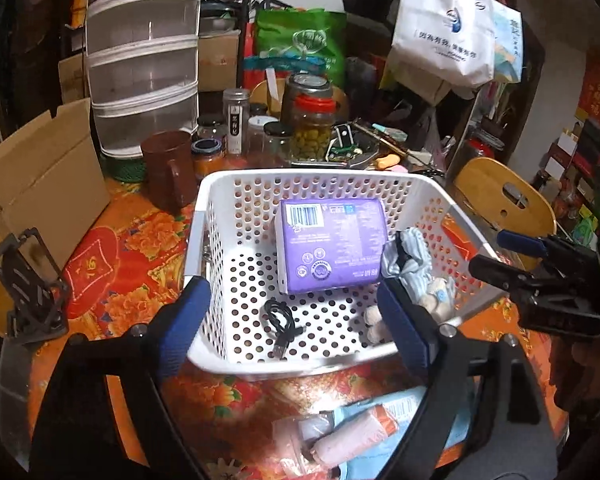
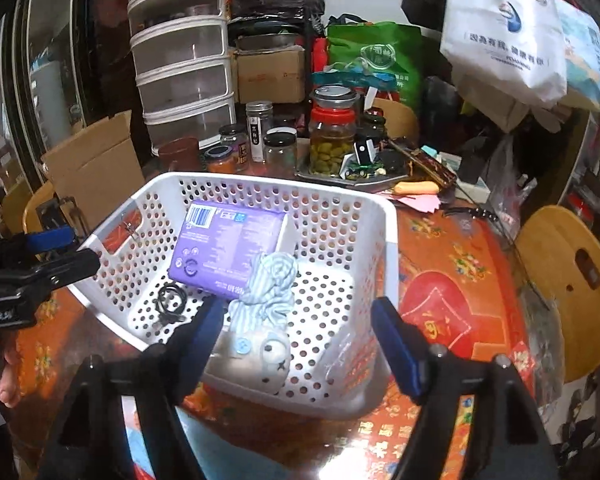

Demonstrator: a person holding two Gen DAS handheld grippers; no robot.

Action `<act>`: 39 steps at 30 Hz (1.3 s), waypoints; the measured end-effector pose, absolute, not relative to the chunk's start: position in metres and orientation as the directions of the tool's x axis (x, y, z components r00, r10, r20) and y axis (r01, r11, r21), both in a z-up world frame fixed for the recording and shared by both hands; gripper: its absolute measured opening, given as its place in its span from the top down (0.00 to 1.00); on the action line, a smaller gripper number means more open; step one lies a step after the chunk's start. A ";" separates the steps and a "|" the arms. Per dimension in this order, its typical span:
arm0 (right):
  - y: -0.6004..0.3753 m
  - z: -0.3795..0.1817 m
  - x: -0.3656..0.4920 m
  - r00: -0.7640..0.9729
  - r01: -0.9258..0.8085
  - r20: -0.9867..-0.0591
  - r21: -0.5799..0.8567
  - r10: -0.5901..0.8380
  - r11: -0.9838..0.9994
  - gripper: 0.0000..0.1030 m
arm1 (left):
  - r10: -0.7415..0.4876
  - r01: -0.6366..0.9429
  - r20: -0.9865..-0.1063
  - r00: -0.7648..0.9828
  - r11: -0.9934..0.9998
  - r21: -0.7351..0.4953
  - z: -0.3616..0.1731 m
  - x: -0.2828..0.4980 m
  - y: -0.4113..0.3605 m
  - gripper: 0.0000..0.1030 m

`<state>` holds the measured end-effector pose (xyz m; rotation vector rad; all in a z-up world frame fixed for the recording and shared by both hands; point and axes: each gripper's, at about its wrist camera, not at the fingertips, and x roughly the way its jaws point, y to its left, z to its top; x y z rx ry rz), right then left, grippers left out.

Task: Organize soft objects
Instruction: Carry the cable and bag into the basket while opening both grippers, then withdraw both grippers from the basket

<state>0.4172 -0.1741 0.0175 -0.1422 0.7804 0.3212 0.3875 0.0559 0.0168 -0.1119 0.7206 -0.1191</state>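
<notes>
A white perforated basket (image 1: 236,216) (image 2: 364,216) stands on the orange floral table. Inside lie a purple soft pack (image 1: 332,248) (image 2: 224,248), a striped blue-white plush toy (image 1: 416,268) (image 2: 268,300) and a black cable (image 1: 280,320) (image 2: 170,304). My left gripper (image 1: 296,324) is open and empty over the basket's near edge. My right gripper (image 2: 300,344) is open and empty just above the plush toy; it also shows in the left wrist view (image 1: 508,256). A pink rolled cloth (image 1: 352,436) lies on a light blue item in front of the basket.
Glass jars (image 1: 312,136) (image 2: 332,136), a brown mug (image 1: 168,168), stacked clear drawers (image 1: 140,64) and a cardboard box (image 1: 40,184) crowd the table's far side. A wooden chair (image 2: 564,280) stands to the right. A black stand (image 1: 28,280) sits at the left.
</notes>
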 end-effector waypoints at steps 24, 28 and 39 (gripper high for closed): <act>-0.190 0.007 0.292 0.692 -0.327 -0.665 0.056 0.280 0.943 0.26 | -0.023 -0.082 -0.674 0.739 0.989 -0.123 -0.009 0.232 0.100 0.10; -0.178 -0.010 0.273 0.677 -0.351 -0.673 0.060 0.298 0.934 0.26 | -0.014 -0.110 -0.705 0.709 0.985 -0.130 -0.040 0.221 0.108 0.10; -0.167 -0.051 0.237 0.657 -0.362 -0.677 0.102 0.331 0.927 0.26 | -0.037 -0.127 -0.779 0.626 0.981 -0.149 -0.101 0.231 0.108 0.10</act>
